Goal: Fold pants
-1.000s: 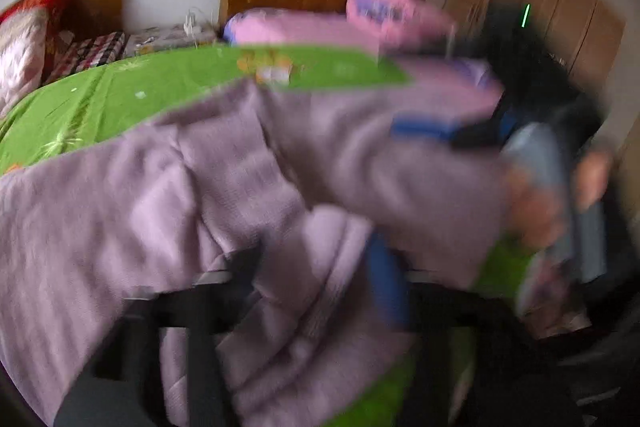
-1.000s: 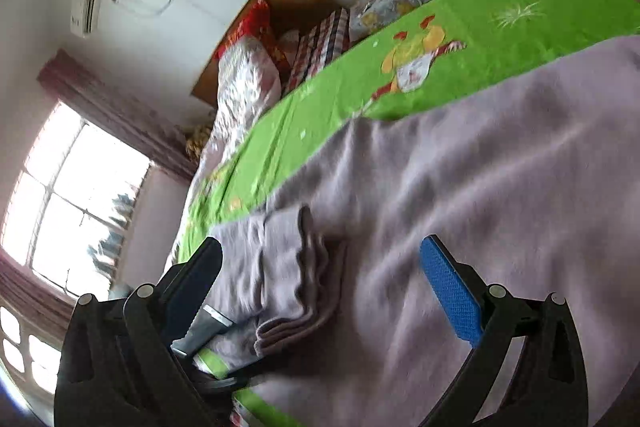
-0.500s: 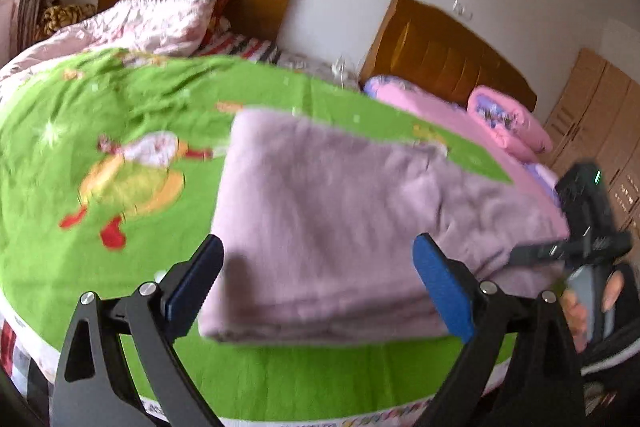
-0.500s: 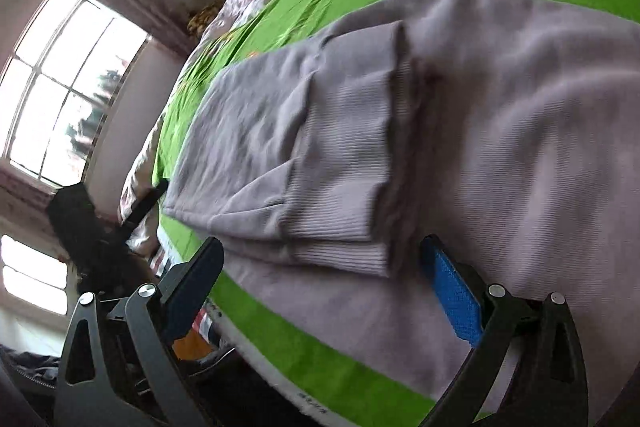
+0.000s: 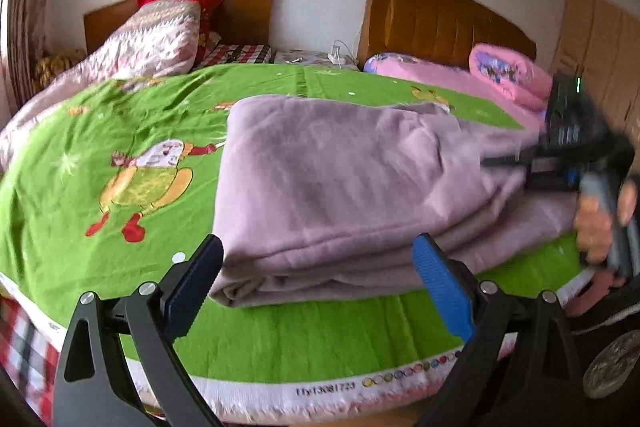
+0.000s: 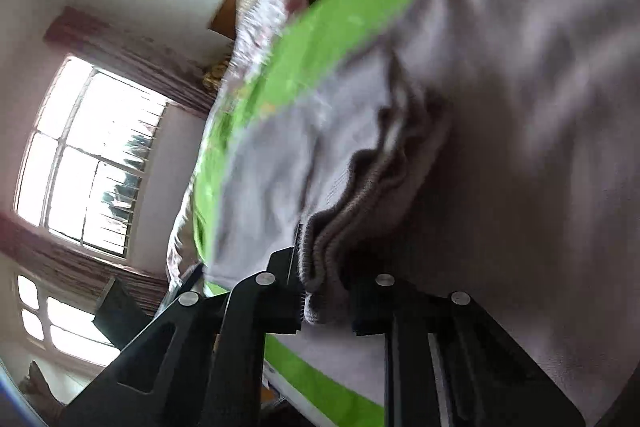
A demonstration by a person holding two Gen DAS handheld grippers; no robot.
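Your right claw clenched the pants' ribbed hem; your left claw, released, faced their long folded edge.

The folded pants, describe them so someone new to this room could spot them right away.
Find the bed with the green cartoon bedspread. On its near edge lie the pants, a thick mauve fleece bundle folded in layers. Nearby bedding is pink or patterned; only this is plain mauve.

1. One pair of pants, lilac, folded.
2. Two grippers: the left gripper and the right gripper.
3. Two wooden headboards.
4. One green bedsheet.
5. One window.
6. One rolled pink quilt.
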